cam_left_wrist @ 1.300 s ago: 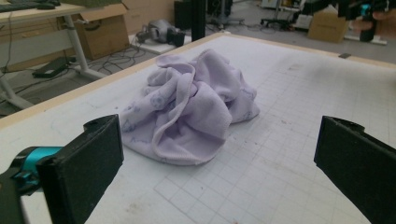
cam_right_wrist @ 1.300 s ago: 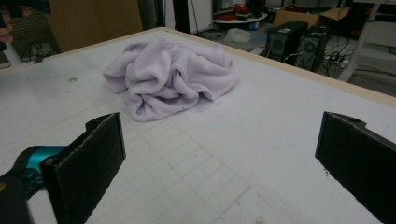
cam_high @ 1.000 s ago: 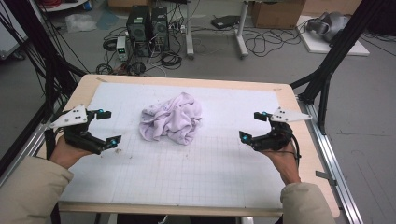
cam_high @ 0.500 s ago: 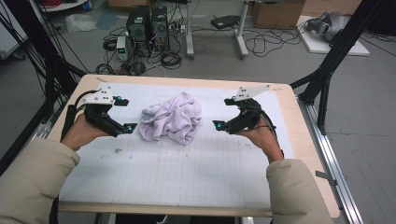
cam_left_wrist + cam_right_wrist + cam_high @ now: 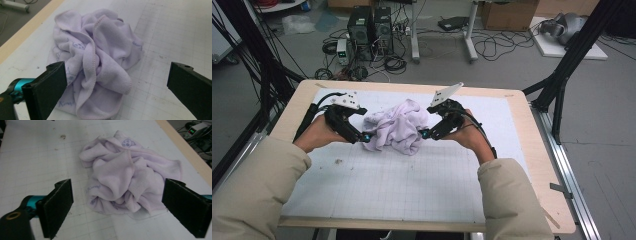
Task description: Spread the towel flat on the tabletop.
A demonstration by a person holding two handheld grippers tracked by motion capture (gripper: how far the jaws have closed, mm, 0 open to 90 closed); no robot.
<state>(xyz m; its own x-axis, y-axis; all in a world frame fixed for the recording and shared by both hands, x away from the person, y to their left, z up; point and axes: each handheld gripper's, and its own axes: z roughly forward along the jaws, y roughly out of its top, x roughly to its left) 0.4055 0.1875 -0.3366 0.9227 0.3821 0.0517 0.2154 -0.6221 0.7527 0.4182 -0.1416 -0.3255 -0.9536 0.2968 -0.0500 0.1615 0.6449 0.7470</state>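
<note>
A crumpled pale lilac towel [image 5: 396, 127] lies in a heap on the white grid mat [image 5: 412, 185], towards the far middle of the table. My left gripper [image 5: 364, 136] is at the towel's left edge with its jaws wide apart. In the left gripper view the towel [image 5: 97, 60] lies just ahead of the left gripper [image 5: 117, 70], untouched by either jaw. My right gripper [image 5: 426, 132] is at the towel's right edge. Its jaws have just been closing a little but still stand wide. The towel [image 5: 125, 175] sits ahead of the right gripper [image 5: 119, 185], clear of both pads.
The mat lies on a wooden table [image 5: 537, 165] with a raised rim. Black frame posts [image 5: 562, 75] stand at both sides. Computers and cables [image 5: 372, 30] sit on the floor beyond the far edge. A small speck [image 5: 338, 161] lies on the mat near my left forearm.
Both grippers have moved inward from the table's sides and away from me, up to the towel's left and right edges. The towel has not moved.
</note>
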